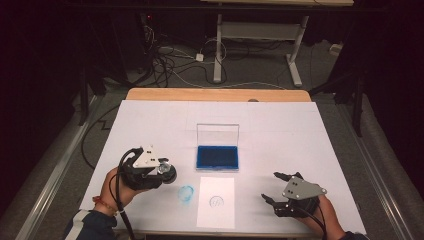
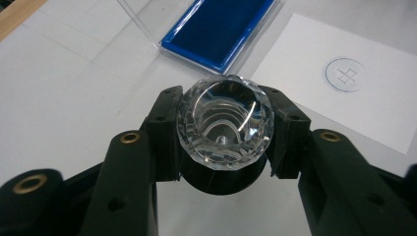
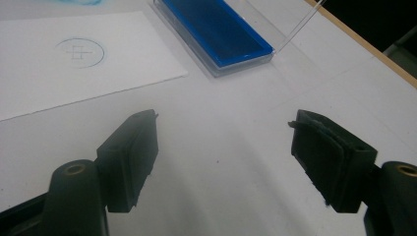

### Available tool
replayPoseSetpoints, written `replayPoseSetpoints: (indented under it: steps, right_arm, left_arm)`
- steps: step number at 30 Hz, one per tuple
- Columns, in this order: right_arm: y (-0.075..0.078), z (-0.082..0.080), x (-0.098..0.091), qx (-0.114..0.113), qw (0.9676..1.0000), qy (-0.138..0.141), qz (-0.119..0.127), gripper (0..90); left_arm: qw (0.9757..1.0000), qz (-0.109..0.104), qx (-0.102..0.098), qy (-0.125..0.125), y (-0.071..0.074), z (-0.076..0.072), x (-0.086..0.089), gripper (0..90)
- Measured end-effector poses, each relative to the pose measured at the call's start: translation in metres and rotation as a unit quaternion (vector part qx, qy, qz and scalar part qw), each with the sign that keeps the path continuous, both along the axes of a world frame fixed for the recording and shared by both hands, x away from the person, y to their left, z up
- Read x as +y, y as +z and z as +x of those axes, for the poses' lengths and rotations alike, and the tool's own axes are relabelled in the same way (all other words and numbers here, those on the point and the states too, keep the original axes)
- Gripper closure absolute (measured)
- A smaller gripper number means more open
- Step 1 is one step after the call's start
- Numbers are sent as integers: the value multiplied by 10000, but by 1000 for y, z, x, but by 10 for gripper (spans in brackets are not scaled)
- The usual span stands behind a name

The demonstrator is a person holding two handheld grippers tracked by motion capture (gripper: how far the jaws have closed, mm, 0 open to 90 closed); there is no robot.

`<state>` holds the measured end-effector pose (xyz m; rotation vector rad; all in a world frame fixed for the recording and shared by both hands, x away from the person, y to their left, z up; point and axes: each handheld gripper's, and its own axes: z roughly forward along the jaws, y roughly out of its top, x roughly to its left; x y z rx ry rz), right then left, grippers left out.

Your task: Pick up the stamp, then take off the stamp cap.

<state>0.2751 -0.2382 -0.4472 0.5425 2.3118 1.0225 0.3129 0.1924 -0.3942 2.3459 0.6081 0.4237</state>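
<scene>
My left gripper (image 1: pixel 167 172) (image 2: pixel 223 132) is shut on a round stamp (image 1: pixel 165 170) (image 2: pixel 224 123) with a clear faceted top and a black base, just above the white table left of centre. A blue ink pad (image 1: pixel 217 156) (image 2: pixel 216 29) (image 3: pixel 216 29) lies in the middle in its case, clear lid (image 1: pixel 217 134) standing up. In front of the pad lies a white card (image 1: pixel 216 210) (image 2: pixel 295 59) (image 3: pixel 123 73) with a round blue print (image 1: pixel 216 201) (image 2: pixel 345 74) (image 3: pixel 79 52). My right gripper (image 1: pixel 272 186) (image 3: pixel 223 128) rests open at the front right, nothing between its fingers.
A blue ink smudge (image 1: pixel 186 194) marks the white table cover (image 1: pixel 150 125) between the stamp and the card. The wooden table edge (image 1: pixel 215 94) runs along the far side. Beyond it, cables (image 1: pixel 165 62) and a desk's legs (image 1: pixel 218 50) stand on the floor.
</scene>
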Motion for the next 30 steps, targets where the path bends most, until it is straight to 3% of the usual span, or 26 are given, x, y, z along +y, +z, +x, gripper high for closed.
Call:
replayPoseSetpoints:
  steps: [27, 28, 30]
  right_arm:
    - [-1, 0, 7, 142, 9998, 148, 52, 252]
    - [0, 0, 8, 195, 9993, 244, 201, 250]
    - [2, 1, 11, 221, 9988, 336, 276, 237]
  left_arm:
    - [9986, -38, -191, -500, 14, 9, -43, 537]
    - [9983, -59, -182, -541, 14, 10, -45, 538]
    - [9982, -73, -201, -553, 15, 10, -47, 537]
